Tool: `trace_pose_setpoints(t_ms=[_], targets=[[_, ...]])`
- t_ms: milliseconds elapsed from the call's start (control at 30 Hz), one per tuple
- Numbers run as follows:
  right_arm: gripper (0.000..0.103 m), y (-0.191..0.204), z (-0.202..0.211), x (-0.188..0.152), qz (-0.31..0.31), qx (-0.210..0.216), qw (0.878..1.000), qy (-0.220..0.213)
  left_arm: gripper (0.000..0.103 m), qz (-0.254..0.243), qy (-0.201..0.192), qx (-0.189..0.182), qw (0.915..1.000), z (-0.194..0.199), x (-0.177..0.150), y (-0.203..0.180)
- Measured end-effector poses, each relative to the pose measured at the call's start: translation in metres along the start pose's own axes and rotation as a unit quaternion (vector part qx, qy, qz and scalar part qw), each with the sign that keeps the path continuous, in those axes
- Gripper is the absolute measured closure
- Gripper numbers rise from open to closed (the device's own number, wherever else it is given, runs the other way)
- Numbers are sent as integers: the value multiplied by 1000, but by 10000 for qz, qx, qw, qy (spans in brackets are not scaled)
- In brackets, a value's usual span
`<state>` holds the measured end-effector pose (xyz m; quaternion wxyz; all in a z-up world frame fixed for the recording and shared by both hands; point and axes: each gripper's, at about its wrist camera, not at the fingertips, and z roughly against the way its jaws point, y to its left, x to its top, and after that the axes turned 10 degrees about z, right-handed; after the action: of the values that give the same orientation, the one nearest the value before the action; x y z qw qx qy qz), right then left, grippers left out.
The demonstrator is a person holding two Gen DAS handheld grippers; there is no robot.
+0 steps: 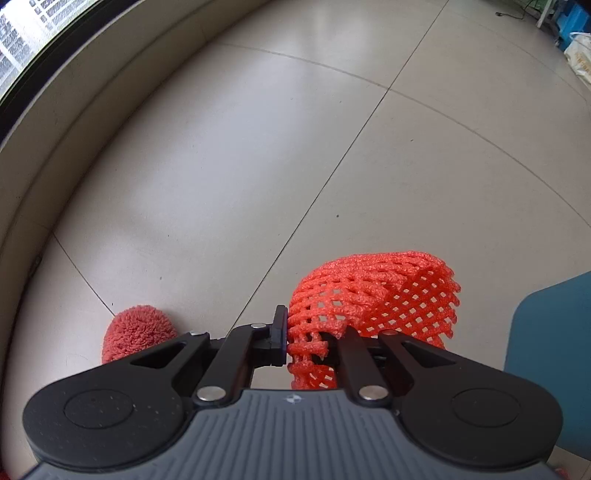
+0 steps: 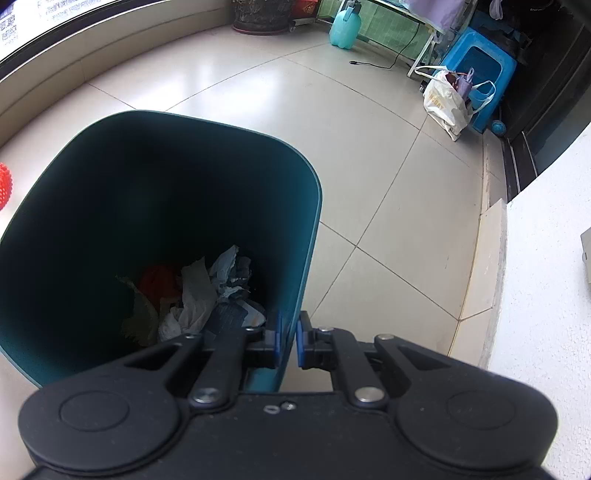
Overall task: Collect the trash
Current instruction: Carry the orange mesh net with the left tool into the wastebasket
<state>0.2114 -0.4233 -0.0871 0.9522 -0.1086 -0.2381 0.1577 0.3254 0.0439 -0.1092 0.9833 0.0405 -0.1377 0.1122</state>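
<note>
My left gripper (image 1: 304, 341) is shut on an orange-red foam net sleeve (image 1: 376, 295) and holds it above the tiled floor. The teal trash bin's rim (image 1: 550, 332) shows at the right edge of the left wrist view. In the right wrist view my right gripper (image 2: 288, 341) is shut on the near right wall of the teal trash bin (image 2: 306, 236), one finger inside and one outside. The bin holds crumpled paper (image 2: 195, 291) and an orange scrap (image 2: 159, 280). The foam net's edge (image 2: 4, 184) shows at the far left.
A fuzzy red slipper (image 1: 136, 330) lies under the left gripper. A window ledge (image 1: 55, 122) runs along the left. Far right stand a white bag (image 2: 447, 103), a blue stool (image 2: 480, 66), a teal spray bottle (image 2: 345, 26) and a white wall (image 2: 543, 280).
</note>
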Motion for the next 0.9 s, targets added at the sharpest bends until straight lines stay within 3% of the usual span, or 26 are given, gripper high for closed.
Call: trace_pose_setpoints(t_ms=[200, 433, 633, 767, 900], targets=[[96, -3, 0, -2, -129, 66, 9999, -59, 97, -456, -554, -442, 9964, 87, -7, -45], [97, -5, 1, -4, -202, 113, 9997, -124, 97, -1146, -872, -976, 9848, 160, -28, -107], [98, -9, 1, -6, -307, 190, 9992, -160, 97, -1766, -1009, -1398, 9691, 186, -57, -154], [98, -9, 0, -6, -323, 195, 9991, -169, 97, -2173, -1002, -1614, 9574, 188, -77, -191], [98, -12, 0, -6, -386, 255, 9987, -191, 97, -2434, -863, -1702, 9510, 180, -94, -227]])
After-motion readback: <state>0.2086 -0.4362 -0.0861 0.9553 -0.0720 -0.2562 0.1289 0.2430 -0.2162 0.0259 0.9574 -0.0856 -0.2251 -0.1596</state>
